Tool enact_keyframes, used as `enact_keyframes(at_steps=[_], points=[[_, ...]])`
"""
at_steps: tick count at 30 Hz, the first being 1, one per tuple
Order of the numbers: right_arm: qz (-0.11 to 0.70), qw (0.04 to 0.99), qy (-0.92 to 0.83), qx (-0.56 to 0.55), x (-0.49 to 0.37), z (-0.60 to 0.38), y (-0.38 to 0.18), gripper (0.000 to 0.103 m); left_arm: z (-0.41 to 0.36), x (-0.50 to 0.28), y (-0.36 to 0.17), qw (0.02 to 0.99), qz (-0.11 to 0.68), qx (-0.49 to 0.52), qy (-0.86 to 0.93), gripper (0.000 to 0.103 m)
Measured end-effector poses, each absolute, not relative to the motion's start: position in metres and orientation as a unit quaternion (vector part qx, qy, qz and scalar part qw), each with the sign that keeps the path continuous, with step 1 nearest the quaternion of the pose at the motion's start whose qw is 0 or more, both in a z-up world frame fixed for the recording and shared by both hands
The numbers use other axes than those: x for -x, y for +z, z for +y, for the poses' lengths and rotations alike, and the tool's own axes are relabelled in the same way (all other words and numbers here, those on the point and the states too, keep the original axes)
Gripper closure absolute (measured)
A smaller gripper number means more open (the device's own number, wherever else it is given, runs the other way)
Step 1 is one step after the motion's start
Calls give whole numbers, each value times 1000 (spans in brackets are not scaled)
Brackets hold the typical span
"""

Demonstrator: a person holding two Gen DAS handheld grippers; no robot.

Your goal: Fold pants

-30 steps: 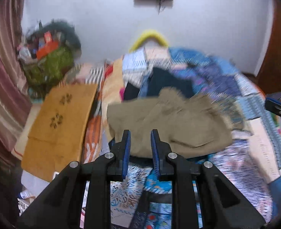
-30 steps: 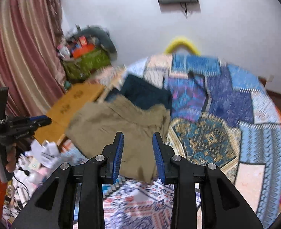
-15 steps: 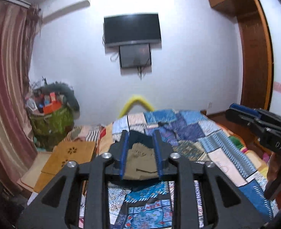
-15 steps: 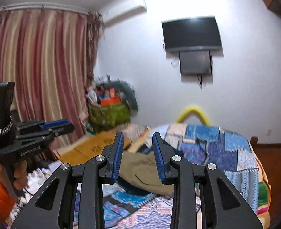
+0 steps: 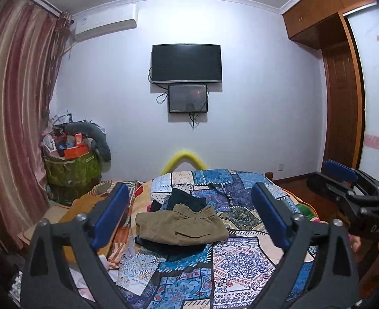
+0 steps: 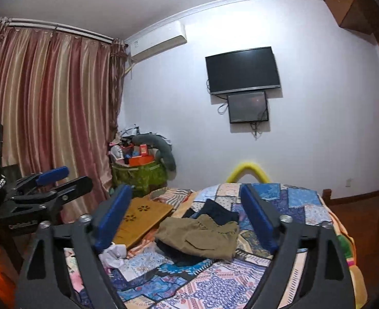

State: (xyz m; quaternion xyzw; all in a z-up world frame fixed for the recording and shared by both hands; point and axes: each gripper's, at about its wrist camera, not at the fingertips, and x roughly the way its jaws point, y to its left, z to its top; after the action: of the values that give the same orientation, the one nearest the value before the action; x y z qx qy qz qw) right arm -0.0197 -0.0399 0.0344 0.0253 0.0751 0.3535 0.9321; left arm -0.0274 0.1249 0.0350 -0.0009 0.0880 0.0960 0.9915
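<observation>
Both tongs spread wide, jaws just opened, nothing between them: left gripper and right gripper held level, well back from the bed. Beyond them, largest first: striped curtain at far left, patchwork bed filling the near ground, TV on the far wall, green bin in the far left corner, wooden board at the bed's left edge. Pants, khaki, folded into a squat rectangle on the bed left of centre, resting half on a dark garment. Looks essentially done. Risks from here: loose top layer springing open, since nothing pins it; any further tug dragging the dark garment along and skewing the fold; stack sliding leftward toward the board.
</observation>
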Motion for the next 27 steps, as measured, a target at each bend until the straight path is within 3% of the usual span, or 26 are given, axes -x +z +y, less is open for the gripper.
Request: enact_keyframes(at_steps=[3, 27], points=[[78, 935, 346, -26, 23, -41, 33, 1, 129, 29, 35, 991, 86, 6, 103, 2], [86, 942, 326, -9, 32, -47, 20, 1, 123, 21, 20, 989, 103, -1, 103, 0]])
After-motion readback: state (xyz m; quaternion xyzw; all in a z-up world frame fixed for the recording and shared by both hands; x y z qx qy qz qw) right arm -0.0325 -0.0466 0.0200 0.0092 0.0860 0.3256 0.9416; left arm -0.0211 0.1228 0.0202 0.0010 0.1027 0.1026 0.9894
